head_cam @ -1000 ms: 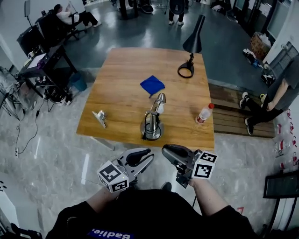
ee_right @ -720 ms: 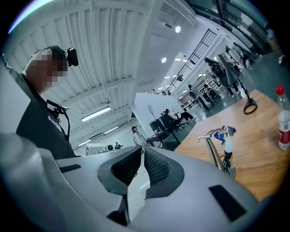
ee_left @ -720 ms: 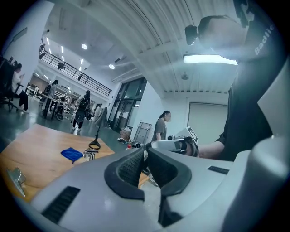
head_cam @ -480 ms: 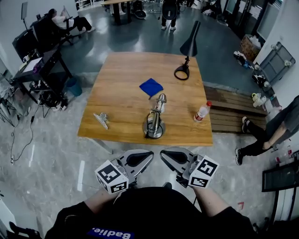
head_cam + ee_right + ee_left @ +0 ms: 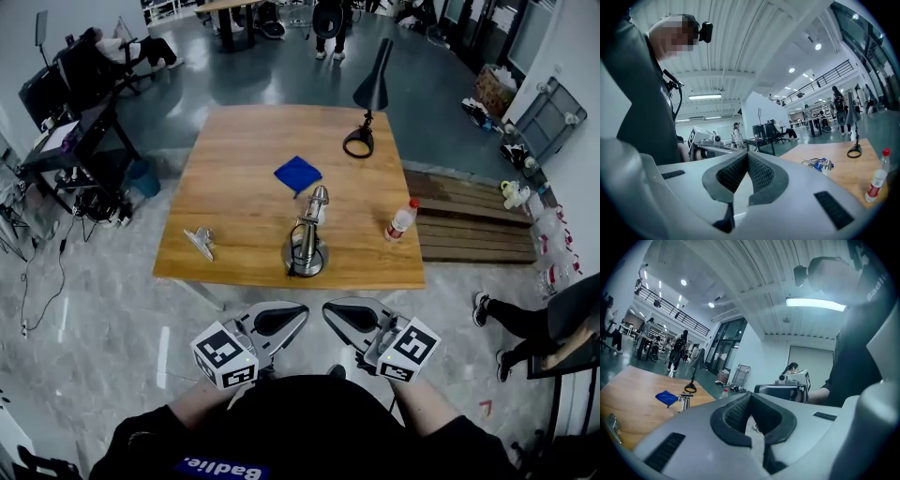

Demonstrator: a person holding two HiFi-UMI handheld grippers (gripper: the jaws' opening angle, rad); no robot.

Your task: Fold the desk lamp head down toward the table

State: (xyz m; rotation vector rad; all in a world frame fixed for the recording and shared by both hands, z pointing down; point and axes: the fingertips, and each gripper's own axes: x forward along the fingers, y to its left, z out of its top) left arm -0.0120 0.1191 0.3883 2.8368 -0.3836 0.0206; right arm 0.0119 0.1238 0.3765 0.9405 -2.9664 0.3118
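the black desk lamp [image 5: 369, 98] stands at the table's [image 5: 234, 187] far right corner, its head reared up off the wood, not down toward it. both grippers hang short of the near edge, close to the person, well apart from the lamp, a resting hold, i judge: left gripper [image 5: 292, 315] and right gripper [image 5: 336, 313] have fingers pressed together on nothing. the head view lays out the whole table; only the gripper views show the pads meeting, and the right one catches the ring base [image 5: 854, 150] and a bottle [image 5: 876, 180]
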